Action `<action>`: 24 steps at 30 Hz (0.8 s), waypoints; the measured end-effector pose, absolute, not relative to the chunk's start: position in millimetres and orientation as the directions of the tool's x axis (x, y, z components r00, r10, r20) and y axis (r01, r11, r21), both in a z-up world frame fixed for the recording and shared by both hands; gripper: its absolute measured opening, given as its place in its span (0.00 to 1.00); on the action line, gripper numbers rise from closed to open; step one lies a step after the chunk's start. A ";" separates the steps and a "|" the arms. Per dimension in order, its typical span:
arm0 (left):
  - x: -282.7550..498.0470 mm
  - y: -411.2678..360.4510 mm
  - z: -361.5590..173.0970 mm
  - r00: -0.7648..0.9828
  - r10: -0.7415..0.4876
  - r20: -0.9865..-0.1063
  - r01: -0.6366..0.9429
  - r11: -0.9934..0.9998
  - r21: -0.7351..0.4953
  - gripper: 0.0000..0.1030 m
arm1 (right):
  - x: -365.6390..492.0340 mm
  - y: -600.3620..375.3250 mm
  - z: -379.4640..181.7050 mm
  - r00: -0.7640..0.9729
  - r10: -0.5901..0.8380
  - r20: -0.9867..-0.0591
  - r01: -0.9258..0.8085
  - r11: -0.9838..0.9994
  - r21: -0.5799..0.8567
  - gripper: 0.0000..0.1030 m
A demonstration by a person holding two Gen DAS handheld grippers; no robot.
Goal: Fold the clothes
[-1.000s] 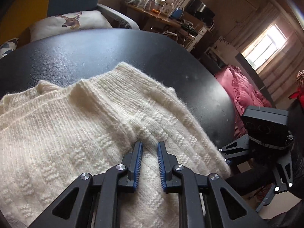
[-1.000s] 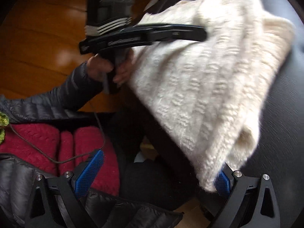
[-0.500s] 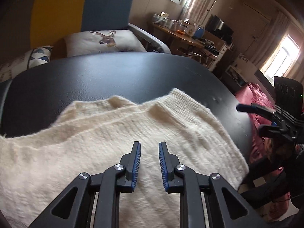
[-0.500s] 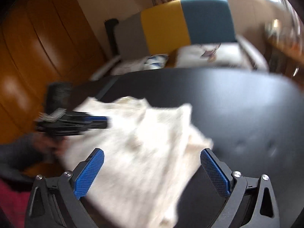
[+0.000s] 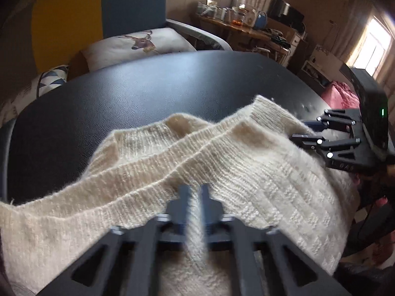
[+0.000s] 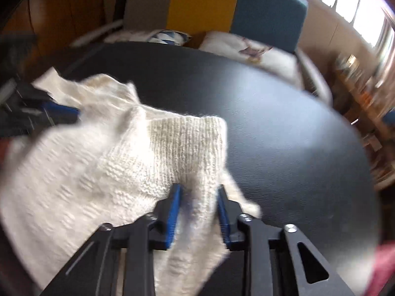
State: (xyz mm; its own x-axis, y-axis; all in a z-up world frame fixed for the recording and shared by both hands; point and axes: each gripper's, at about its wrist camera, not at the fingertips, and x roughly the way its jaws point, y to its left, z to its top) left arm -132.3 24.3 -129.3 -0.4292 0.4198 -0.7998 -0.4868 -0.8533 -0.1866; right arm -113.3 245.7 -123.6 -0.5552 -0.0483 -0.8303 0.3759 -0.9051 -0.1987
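— Any containers in view?

— Only small jars on a far side table (image 5: 237,22), too blurred for me to read what's in them.

— And the garment?

— A cream knitted sweater (image 5: 222,172), chunky ribbed, lying rumpled on the black counter (image 5: 148,91) at its near edge, one part doubled over.

— Your claws?

— My left claw (image 5: 195,197) is pinched on a ridge of the knit. My right claw (image 6: 198,197) has the fabric bunched between its narrowed fingers at the sweater's right side.
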 end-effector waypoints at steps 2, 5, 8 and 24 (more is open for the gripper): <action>-130.2 16.2 -117.7 -0.500 0.434 -0.749 -0.451 -0.869 -0.203 0.03 | -109.4 254.6 -127.6 -0.582 0.030 -0.813 0.313 -0.914 -0.258 0.16; -141.7 11.4 -133.5 -0.500 0.397 -0.770 -0.371 -0.901 -0.224 0.00 | -107.6 271.5 -140.8 -0.577 0.014 -0.816 0.235 -0.955 -0.183 0.16; -148.5 13.6 -147.5 -0.431 0.404 -0.807 -0.368 -0.895 -0.252 0.00 | -107.0 272.3 -140.5 -0.590 0.002 -0.807 0.223 -0.961 -0.165 0.18; -109.7 -55.5 -121.0 -0.532 0.309 -0.788 -0.361 -0.925 -0.119 0.18 | -96.6 193.9 -95.9 -0.669 -0.210 -0.713 0.332 -0.943 -0.034 0.67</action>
